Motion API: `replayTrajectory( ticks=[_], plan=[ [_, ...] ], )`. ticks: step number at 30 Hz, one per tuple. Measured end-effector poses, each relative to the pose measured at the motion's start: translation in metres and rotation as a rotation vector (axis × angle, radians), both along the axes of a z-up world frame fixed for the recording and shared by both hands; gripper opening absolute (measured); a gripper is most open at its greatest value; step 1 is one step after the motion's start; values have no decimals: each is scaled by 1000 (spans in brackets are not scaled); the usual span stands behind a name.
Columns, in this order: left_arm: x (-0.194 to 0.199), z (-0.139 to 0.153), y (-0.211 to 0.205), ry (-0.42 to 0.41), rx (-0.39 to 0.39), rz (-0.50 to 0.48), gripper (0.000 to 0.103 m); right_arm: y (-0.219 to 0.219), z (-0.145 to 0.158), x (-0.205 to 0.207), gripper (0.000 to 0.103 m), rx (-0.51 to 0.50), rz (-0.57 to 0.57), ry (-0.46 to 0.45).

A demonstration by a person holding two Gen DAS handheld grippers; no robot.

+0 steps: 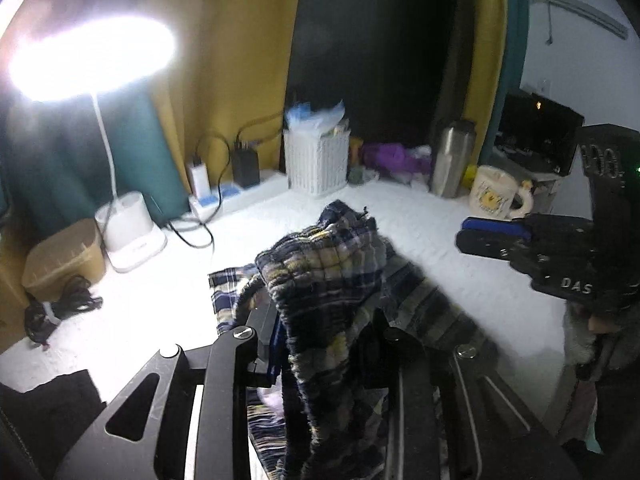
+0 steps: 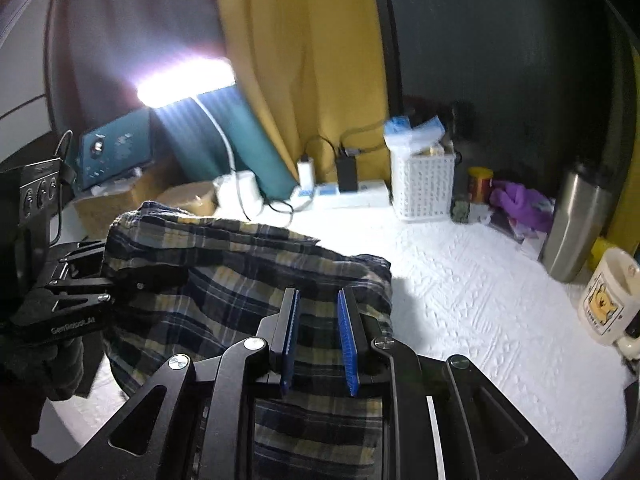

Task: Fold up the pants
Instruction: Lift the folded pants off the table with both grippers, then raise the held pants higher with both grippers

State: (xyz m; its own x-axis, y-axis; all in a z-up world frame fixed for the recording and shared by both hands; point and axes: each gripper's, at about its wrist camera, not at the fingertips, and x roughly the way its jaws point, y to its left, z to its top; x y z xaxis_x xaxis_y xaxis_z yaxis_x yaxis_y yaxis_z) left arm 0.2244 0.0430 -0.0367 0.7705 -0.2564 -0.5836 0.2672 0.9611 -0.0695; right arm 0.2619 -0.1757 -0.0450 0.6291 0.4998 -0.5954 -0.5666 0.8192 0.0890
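Note:
The plaid pants (image 2: 224,280), dark blue, yellow and grey, lie partly folded on the white textured tabletop (image 2: 480,300). My left gripper (image 1: 320,320) is shut on a bunched fold of the pants (image 1: 332,264) and holds it raised above the table; the cloth hides its fingertips. It shows at the left of the right wrist view (image 2: 120,280), gripping the cloth's left edge. My right gripper (image 2: 318,320) is open above the pants' near right part, nothing between its blue pads. It also shows at the right of the left wrist view (image 1: 476,234).
A bright desk lamp (image 1: 132,224) stands at the back left. A power strip with chargers (image 1: 224,196), a white basket (image 1: 318,160), a steel flask (image 1: 452,158) and a cream mug (image 1: 498,192) line the back. A coiled black cable (image 1: 60,312) lies left.

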Motion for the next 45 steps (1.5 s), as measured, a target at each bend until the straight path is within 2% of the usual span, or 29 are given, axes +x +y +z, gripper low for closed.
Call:
replayTrajectory(
  ticks=[5,7,8,9,10,11,12,14,16,24,28,33,34,35,36,38,39,40,41,43,45],
  plan=[
    [49,-40,17,130,18,32,28,-4,-24,32,21,-9,-58,89],
    [62,-51,27,172,-3,50,31,-6,-30,41,21,-12,-58,107],
    [68,-56,32,197,-27,52,36,-7,-33,45,22,-15,-58,113],
    [73,-61,37,227,-47,58,39,-9,-38,51,28,-21,-62,129],
    [75,-64,41,244,-68,66,41,-11,-42,55,62,-21,-67,143],
    [75,-65,44,251,-86,70,44,-14,-48,61,101,-9,-78,163],
    [74,-66,45,257,-99,74,46,-16,-51,65,103,7,-79,170],
    [70,-66,47,273,-118,76,64,-19,-57,73,103,31,-68,204],
    [63,-65,51,280,-151,75,68,-18,-62,80,103,15,-69,212],
    [79,-87,58,333,-177,68,69,-7,-77,108,103,25,-26,283],
    [90,-90,52,337,-149,34,69,2,-83,114,103,11,5,305],
    [100,-91,47,318,-130,5,69,14,-82,119,80,-3,59,300],
    [101,-91,46,311,-127,4,69,18,-82,119,75,-10,74,296],
    [102,-91,45,304,-122,5,68,22,-82,119,61,-20,96,295],
    [102,-92,44,297,-118,5,67,26,-82,119,58,-33,100,287],
    [101,-92,41,283,-106,4,54,32,-82,120,45,-45,115,284],
    [100,-91,40,278,-108,3,48,34,-81,120,43,-53,119,276],
    [100,-91,40,279,-124,-3,38,35,-80,119,33,-54,123,275],
    [100,-90,38,276,-128,-3,36,37,-79,118,25,-55,129,272],
    [97,-87,34,260,-120,-9,27,40,-75,113,18,-62,130,250],
    [94,-83,32,243,-118,-10,23,41,-67,108,15,-59,126,229]
  ],
)
